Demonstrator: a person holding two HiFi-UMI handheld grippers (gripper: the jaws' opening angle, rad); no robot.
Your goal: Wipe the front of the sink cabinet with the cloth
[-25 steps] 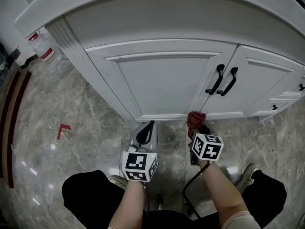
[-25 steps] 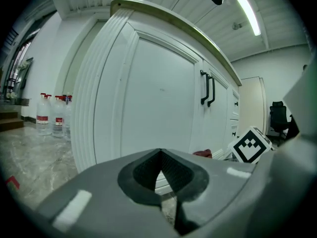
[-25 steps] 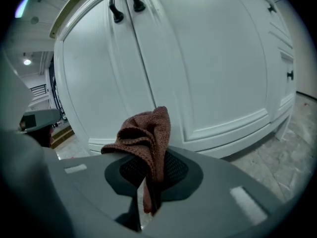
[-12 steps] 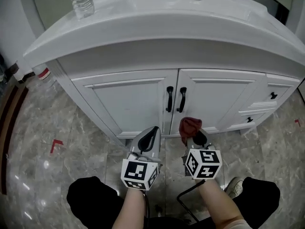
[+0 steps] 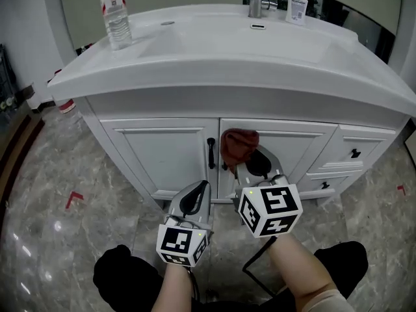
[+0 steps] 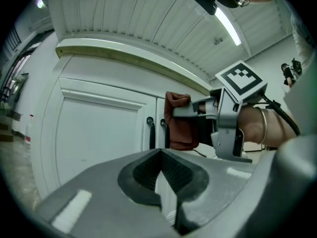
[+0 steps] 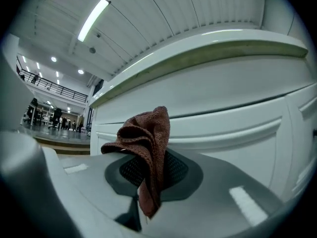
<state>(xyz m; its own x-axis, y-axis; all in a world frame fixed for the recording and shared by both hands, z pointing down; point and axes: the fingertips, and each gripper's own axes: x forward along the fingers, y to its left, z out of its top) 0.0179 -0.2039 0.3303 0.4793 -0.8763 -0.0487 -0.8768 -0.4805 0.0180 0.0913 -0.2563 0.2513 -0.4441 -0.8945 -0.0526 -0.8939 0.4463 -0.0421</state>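
Observation:
The white sink cabinet front [image 5: 166,158] has two doors with black handles [image 5: 210,153] at the middle seam. A crumpled reddish-brown cloth [image 5: 238,145] is pinched in my right gripper [image 5: 250,163], which is held up in front of the right door, right beside the handles. From the right gripper view the cloth [image 7: 148,143] bunches over the shut jaws [image 7: 151,170], with the cabinet [image 7: 223,133] close behind. My left gripper [image 5: 197,197] is lower, near the door bottoms, shut and empty [image 6: 161,170]. In its view the cloth [image 6: 178,120] hangs next to the handles [image 6: 150,130].
On the countertop stand a water bottle [image 5: 116,15] at the left, a faucet [image 5: 257,2] and a soap bottle [image 5: 297,8] at the back. Drawers with black knobs [image 5: 355,153] are on the right. A red tape mark [image 5: 73,199] lies on the marble floor.
The right gripper has lifted the cloth from the cabinet's base up to handle height. The head view has tilted up, bringing the countertop into view. The left gripper stays low.

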